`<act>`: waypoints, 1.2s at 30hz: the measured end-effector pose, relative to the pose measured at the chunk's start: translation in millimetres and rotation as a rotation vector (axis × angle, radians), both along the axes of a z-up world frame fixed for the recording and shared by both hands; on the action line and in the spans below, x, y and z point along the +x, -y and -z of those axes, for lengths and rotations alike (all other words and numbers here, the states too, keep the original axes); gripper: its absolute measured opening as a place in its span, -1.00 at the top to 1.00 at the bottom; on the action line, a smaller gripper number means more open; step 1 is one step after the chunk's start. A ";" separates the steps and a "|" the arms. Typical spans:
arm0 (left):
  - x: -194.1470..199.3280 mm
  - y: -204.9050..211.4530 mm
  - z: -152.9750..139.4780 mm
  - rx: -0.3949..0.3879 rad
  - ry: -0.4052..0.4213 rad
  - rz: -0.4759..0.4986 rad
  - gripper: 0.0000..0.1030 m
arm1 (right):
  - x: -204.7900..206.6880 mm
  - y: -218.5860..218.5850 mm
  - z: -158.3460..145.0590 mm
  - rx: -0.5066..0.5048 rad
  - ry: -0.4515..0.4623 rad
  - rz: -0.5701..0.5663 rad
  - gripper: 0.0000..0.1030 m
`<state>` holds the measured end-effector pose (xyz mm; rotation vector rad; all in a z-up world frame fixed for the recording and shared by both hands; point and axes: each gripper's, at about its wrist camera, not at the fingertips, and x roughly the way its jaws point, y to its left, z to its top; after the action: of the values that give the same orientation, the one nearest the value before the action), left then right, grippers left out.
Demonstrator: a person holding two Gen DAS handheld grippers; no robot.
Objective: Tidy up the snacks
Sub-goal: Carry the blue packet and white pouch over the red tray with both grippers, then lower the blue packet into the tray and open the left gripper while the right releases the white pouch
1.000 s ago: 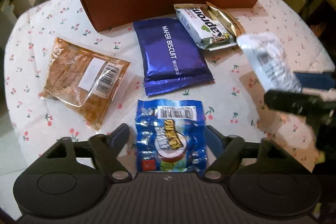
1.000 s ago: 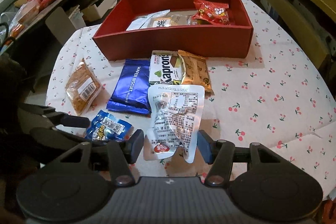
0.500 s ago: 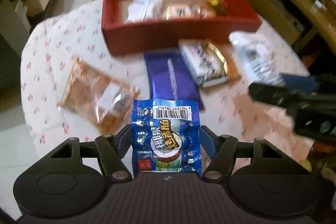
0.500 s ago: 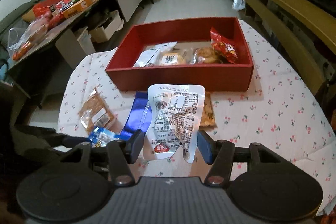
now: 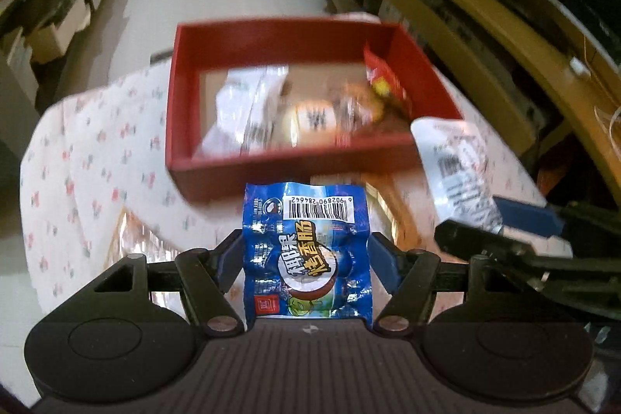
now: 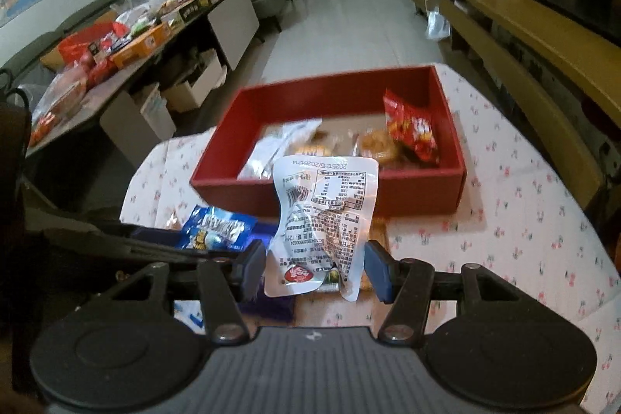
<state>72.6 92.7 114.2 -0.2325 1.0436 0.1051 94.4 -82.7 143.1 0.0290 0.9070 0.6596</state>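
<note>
On the cherry-print tablecloth (image 6: 524, 239) a red box (image 6: 330, 191) holding several snacks is seen, before which a white pouch (image 6: 326, 220) is clamped by the right gripper (image 6: 315, 268) and a blue packet (image 5: 306, 255) by the left gripper (image 5: 306, 260).

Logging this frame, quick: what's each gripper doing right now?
Left gripper: closed on the blue snack packet.
Right gripper: closed on the white snack pouch.
</note>
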 end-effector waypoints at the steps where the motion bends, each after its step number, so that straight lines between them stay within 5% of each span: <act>1: 7.0 -1.9 -2.5 0.003 0.009 -0.006 -0.43 | 5.1 -2.4 -1.2 -0.001 0.003 0.004 -0.20; 16: 97.8 -33.0 1.8 0.054 0.030 -0.109 -0.43 | 98.9 -39.2 8.6 -0.019 -0.011 0.047 -0.20; 36: 122.4 -45.3 29.8 0.080 -0.025 -0.161 -0.43 | 132.5 -59.9 39.2 -0.064 -0.054 0.061 -0.20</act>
<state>195.1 137.9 84.5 -0.2431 1.0420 0.2955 226.9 -22.8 103.9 0.0177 0.9754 0.5750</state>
